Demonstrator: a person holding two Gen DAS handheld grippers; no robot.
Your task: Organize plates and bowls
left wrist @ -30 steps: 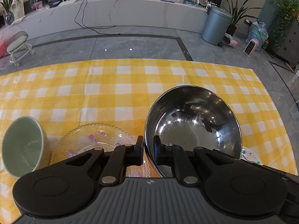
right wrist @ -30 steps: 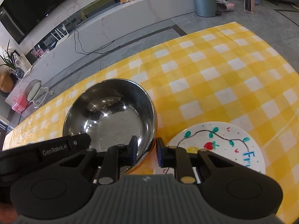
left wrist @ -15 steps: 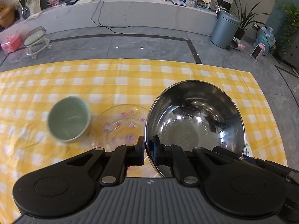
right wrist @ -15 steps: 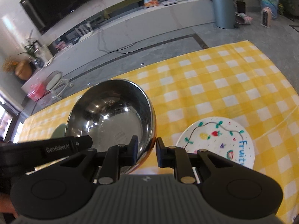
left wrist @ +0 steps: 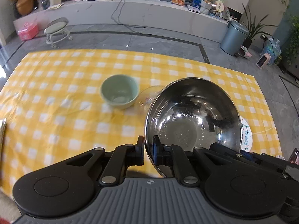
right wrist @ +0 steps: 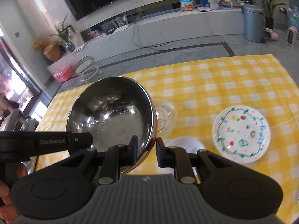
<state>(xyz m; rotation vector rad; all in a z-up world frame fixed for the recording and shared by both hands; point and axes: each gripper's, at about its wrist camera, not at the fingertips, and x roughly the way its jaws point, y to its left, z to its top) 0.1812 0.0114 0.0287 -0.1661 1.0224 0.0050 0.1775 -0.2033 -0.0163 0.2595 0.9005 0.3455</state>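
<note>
A large steel bowl (left wrist: pixel 190 123) hangs tilted above the yellow checked table (left wrist: pixel 74 85). My left gripper (left wrist: pixel 148 147) is shut on its left rim, one finger inside and one outside. On the opposite rim my right gripper (right wrist: pixel 146 147) is shut on the steel bowl (right wrist: pixel 112 119) in the same way. A pale green bowl (left wrist: pixel 119 93) stands on the cloth, left of a clear glass plate (left wrist: pixel 149 95) that the steel bowl half hides. To the right lies a white painted plate (right wrist: pixel 241 133), and a small white dish (right wrist: pixel 184 143) shows under my right fingers.
A hand (right wrist: pixel 5 196) holds the left gripper at the lower left. The rim of something (left wrist: pixel 2 130) shows at the table's left edge. Beyond the far edge are a grey floor, a wheeled stool (left wrist: pixel 58 29) and a bin (left wrist: pixel 233 37).
Both grippers have risen with the steel bowl and drifted left. The table looks smaller, and the green bowl and glass plate have slid from the lower left toward the picture's middle.
</note>
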